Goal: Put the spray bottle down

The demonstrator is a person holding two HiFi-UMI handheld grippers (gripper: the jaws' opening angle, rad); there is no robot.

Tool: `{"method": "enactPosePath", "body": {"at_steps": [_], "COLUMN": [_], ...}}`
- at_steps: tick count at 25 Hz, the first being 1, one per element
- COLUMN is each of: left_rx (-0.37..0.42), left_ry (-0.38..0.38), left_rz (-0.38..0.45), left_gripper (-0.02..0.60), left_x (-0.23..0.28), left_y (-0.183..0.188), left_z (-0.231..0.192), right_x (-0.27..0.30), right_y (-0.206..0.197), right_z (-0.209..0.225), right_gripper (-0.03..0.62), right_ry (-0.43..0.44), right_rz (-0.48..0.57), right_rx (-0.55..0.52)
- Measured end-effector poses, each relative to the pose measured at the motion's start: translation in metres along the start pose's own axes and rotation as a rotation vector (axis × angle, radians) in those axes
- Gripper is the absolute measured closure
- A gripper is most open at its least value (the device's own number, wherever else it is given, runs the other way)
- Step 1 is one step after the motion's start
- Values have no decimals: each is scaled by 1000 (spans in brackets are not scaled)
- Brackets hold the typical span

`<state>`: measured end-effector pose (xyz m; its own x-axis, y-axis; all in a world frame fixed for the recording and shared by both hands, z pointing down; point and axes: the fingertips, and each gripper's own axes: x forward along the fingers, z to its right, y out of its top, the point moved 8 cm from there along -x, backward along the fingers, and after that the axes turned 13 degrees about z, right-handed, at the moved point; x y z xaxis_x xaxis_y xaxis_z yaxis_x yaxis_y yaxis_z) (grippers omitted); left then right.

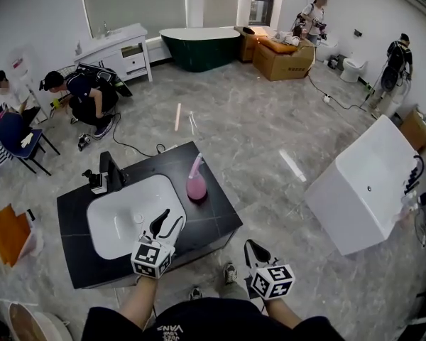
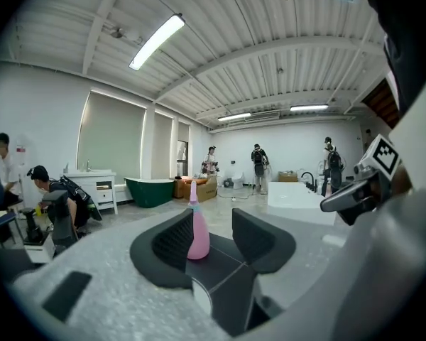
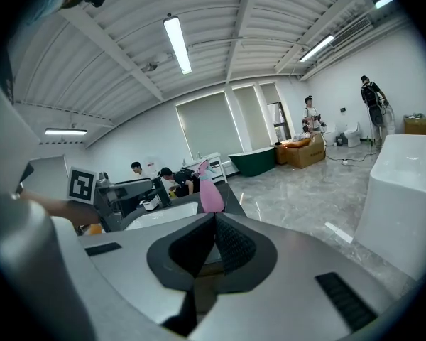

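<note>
The pink spray bottle (image 1: 197,182) stands upright on the black counter (image 1: 211,222), just right of the white basin (image 1: 121,222). Neither gripper touches it. My left gripper (image 1: 167,222) hovers over the basin's near right rim with its jaws apart and nothing in them; in the left gripper view the bottle (image 2: 197,231) shows beyond the gap of that gripper (image 2: 213,226). My right gripper (image 1: 255,250) is off the counter's near right corner, jaws together. In the right gripper view the bottle (image 3: 211,195) rises behind the touching tips of the right gripper (image 3: 214,220).
A black faucet (image 1: 112,170) stands at the basin's far left. A white bathtub (image 1: 366,183) sits on the floor to the right. People crouch and sit at the left (image 1: 85,98). A green tub (image 1: 200,47) and cardboard boxes (image 1: 284,59) are far back.
</note>
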<state>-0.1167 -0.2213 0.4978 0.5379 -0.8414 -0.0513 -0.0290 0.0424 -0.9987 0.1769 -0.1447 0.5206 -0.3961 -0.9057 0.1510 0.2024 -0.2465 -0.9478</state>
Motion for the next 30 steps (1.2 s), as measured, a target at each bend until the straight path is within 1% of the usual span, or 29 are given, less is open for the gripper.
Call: {"method": "enactPosePath", "body": {"at_steps": [2,4,7,9,11,14,17,21,24,26,30], "left_rx": [-5,-5,-21,-30,-34,-44,-33,-24,-37,-45,-59], "left_ry": [-16,-31,-42,-47,-57,-84,-113,-130,-123,-121,-109], "left_rz": [-7,-6,6,14,18,18,8,-3,-19,-14,1], "left_gripper": [425,471,525,554,569,570,571,571,571,571,571], "left_x": [-13,-25,-41,-51,-62,-74,-85,-102,-110,-114,-126], "left_y": [-1,-1,3,4,5,8,5,2,8,13,5], "left_z": [3,7,12,13,14,16,19,26,29,28,26], "right_x": [-5,-9,-15,-18,-20,-24,-27,-32,-35,-36,-41], "right_y": [-4,-7,-12,-14,-17,-20,-24,-30,-33,-35,-43], "right_z": [-8,-14,-23,-30,-37,-46,-53,-62,-69,-73,-78], "right_gripper": [594,594,594,594,594,594,594,594,594,595,595], "right_ry": [-9,-18,-27,-28,-29,-32,-35,-29,-35,-47,-68], "right_rz": [6,13,28,39,47,53,48,34,22,13,-2], "right_rx": [-1,-3,0,3,5,6,-2,-14,-21,-19,-21]}}
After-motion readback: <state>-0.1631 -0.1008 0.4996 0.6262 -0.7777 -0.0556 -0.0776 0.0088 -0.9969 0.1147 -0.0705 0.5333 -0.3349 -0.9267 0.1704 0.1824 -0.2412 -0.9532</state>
